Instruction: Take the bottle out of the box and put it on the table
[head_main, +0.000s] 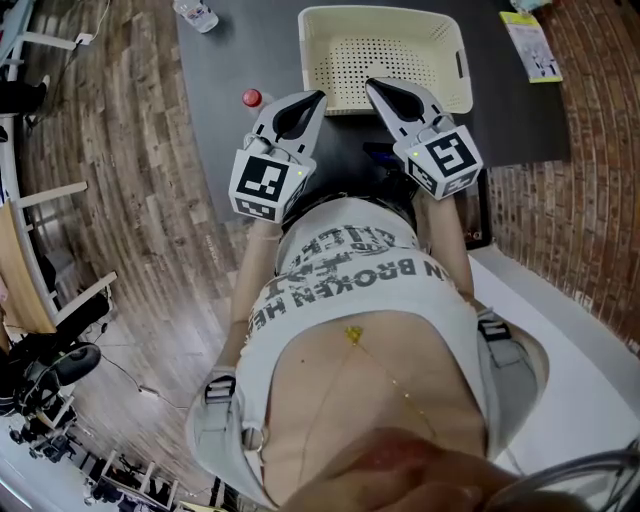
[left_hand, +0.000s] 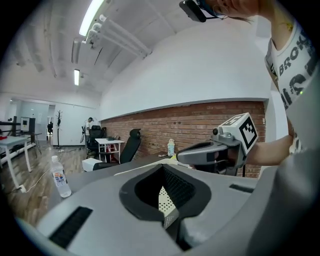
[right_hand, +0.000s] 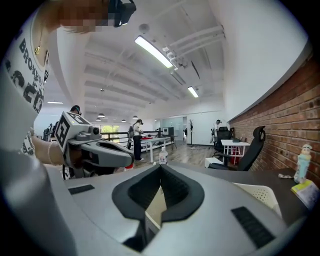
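So the person is holding both tools out over the near edge of the dark desk (head_main: 240, 60), pointing them at the cream perforated box (head_main: 455, 60), which is sitting in the middle of the desk and looking empty from the head view. The left tool (head_main: 320, 93) is sitting fully closed with nothing in it; through the thin slit between its jaws you're only seeing a bit of the box wall. The right tool (head_main: 370, 82) is looking closed and empty as well, with its tip reaching just over the box's near rim. A clear bottle (head_main: 196, 14) with a white cap is standing upright at the far left corner of the desk, well apart from the box and both tools. Something with a red cap (head_main: 252, 98), probably another bottle, is showing on the desk just beside the left tool, to its left, though most of it is hidden.
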